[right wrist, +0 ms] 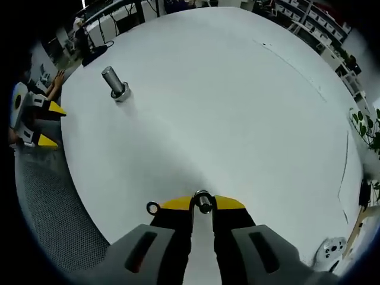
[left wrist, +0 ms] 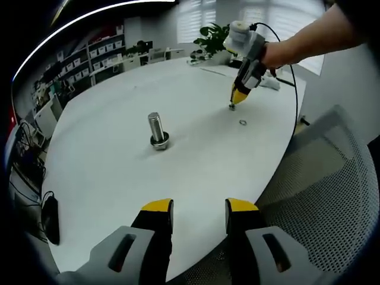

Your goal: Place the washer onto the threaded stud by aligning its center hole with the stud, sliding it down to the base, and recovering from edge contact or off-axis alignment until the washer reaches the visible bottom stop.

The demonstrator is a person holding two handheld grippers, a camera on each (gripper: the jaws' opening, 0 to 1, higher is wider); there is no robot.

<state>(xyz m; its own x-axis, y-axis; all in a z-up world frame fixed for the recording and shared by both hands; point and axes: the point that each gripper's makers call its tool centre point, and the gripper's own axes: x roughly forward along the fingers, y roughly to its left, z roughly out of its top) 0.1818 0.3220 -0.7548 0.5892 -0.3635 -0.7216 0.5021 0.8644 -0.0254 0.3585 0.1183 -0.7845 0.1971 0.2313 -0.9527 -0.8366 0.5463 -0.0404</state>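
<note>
Washer gripped, stud well apart across bare table

Your right gripper (right wrist: 202,202) clenched a washer (right wrist: 203,202) on the table (left wrist: 119,178); another washer (right wrist: 153,208) lay beside. Your left gripper (left wrist: 199,215) stood released at the near edge; the stud (left wrist: 157,132) stood mid-table.

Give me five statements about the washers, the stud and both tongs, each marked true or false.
1. The right tongs are shut on a washer. True.
2. The left tongs hold a washer. False: they are open and hold nothing.
3. The threaded stud stands upright on the white table. True.
4. A second washer lies on the table beside the right tongs. True.
5. The held washer is already over the stud. False: the stud stands well apart from it, across the table.
</note>
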